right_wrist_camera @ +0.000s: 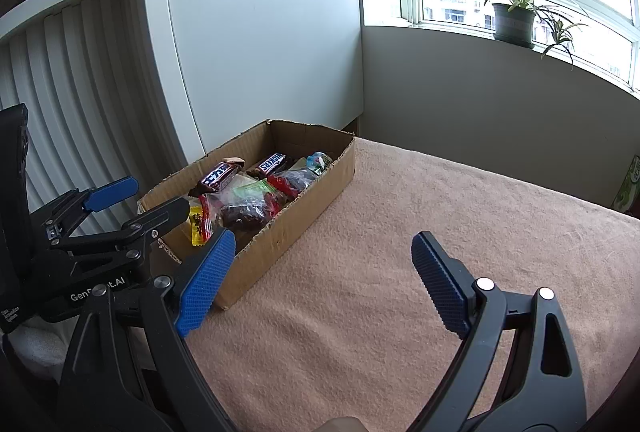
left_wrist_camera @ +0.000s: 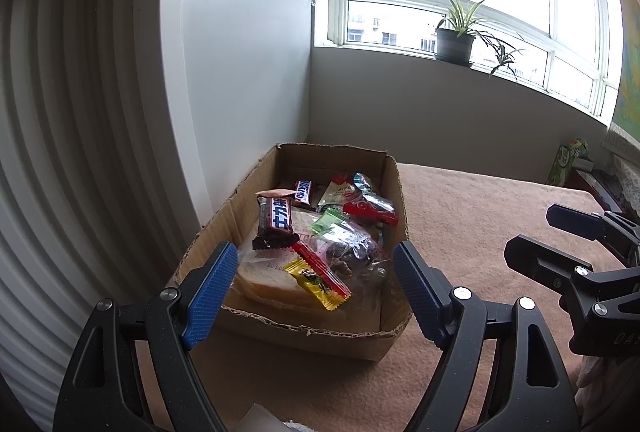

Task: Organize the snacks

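Box: open cardboard box (left_wrist_camera: 394, 188) at the left edge of the peach-covered counter (right_wrist_camera: 420, 232), close beside the white cabinet (left_wrist_camera: 244, 64).
Snacks: chocolate bar (left_wrist_camera: 278, 220), yellow packet (left_wrist_camera: 320, 282), bread bag (left_wrist_camera: 264, 282) and others piled inside the box.
Left tool (left_wrist_camera: 314, 290): jaws spread wide, nothing held, just short of the box's torn near rim.
Right tool (right_wrist_camera: 324, 280): jaws spread wide, nothing held, over bare cloth right of the box.
Free room: broad uncluttered cloth to the right.

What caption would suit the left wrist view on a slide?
Open left gripper above a cardboard box filled with wrapped snacks on a peach blanket.
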### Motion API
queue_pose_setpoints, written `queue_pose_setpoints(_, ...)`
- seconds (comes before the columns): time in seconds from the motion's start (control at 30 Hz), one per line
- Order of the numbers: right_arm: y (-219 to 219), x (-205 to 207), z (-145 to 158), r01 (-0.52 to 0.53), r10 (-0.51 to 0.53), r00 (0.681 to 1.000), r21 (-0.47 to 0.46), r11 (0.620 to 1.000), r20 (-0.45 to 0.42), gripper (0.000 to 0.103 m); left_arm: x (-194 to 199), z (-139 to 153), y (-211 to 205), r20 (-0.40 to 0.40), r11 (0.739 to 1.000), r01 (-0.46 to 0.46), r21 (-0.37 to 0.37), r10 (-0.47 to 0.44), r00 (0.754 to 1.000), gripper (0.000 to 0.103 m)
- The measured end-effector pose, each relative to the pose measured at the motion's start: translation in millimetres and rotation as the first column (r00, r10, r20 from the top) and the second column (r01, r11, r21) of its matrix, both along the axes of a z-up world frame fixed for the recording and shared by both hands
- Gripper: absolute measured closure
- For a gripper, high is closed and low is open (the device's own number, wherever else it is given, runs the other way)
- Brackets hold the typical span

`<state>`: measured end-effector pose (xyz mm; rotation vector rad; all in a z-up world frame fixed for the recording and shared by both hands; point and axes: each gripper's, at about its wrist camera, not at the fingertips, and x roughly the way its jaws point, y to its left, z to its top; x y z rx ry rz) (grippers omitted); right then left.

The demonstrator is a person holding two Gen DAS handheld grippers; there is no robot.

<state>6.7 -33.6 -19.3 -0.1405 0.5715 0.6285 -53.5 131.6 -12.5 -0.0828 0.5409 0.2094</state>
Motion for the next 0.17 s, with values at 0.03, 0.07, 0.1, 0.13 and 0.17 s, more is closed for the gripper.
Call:
queue_pose_setpoints(0.03,0.0,0.0,-0.1,0.000,0.000,1.000,0.000,1.000,-0.001,0.011,-0.7,-0.3,-0.6,0.004,1.000,-0.003,0.005,0.003,1.000,0.022)
queue_pose_setpoints(0.07,-0.1,0.1,-0.6,0.000,0.000,1.000,0.000,1.000,-0.002,0.011,-0.8,-0.5,-0.8,0.006,1.000,-0.005,0.009,0.005,1.000,0.022)
queue_pose_setpoints(0.1,-0.3,0.2,-0.9,0.000,0.000,1.000,0.000,1.000,-0.003,0.011,-0.9,-1.0,-1.1,0.004,1.000,-0.005,0.008,0.005,1.000,0.022)
queue_pose_setpoints(0.13,-0.6,0.5,-1.2,0.001,-0.001,1.000,0.001,1.000,-0.004,0.011,-0.9,-1.7,-1.4,0.002,1.000,-0.004,0.005,0.004,1.000,0.022)
queue_pose_setpoints(0.17,-1.0,0.8,-1.4,0.002,-0.002,1.000,0.002,1.000,-0.005,0.011,-0.7,-2.1,-1.8,0.000,1.000,-0.003,0.004,0.003,1.000,0.022)
